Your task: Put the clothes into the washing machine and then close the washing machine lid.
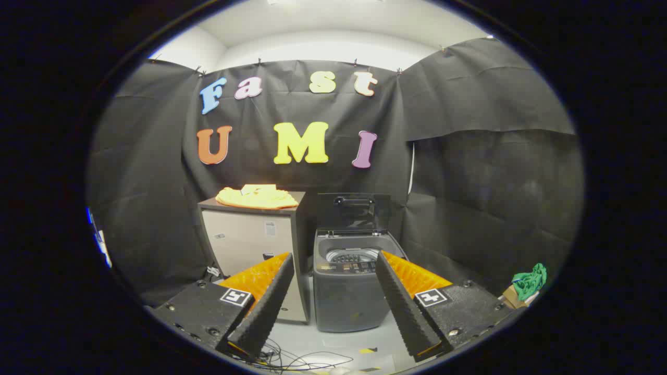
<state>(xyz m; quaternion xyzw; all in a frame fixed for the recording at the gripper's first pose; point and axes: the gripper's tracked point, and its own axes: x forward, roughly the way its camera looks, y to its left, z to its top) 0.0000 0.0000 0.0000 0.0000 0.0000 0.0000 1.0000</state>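
the gripper [333,265] hangs in the air with its two fingers [268,302] spread wide apart and nothing between them. beyond the fingers, seen through the gap, stands the washing machine [350,291] on the floor [333,341], its lid [354,211] raised upright at the back so the drum opening [351,255] lies bare. just beside the machine, on its left, stands a cabinet [250,245] that is taller than the machine. the clothes [256,198], a yellow folded heap, lie on top of the cabinet, well beyond the left finger and apart from the machine. on the floor just below the fingers, loose cables [292,359] trail about, with bits of yellow tape [368,350] near them. off to the right, beyond the right finger, a crumpled green cloth [530,281] rests on a small cardboard box [513,298] against the booth wall.
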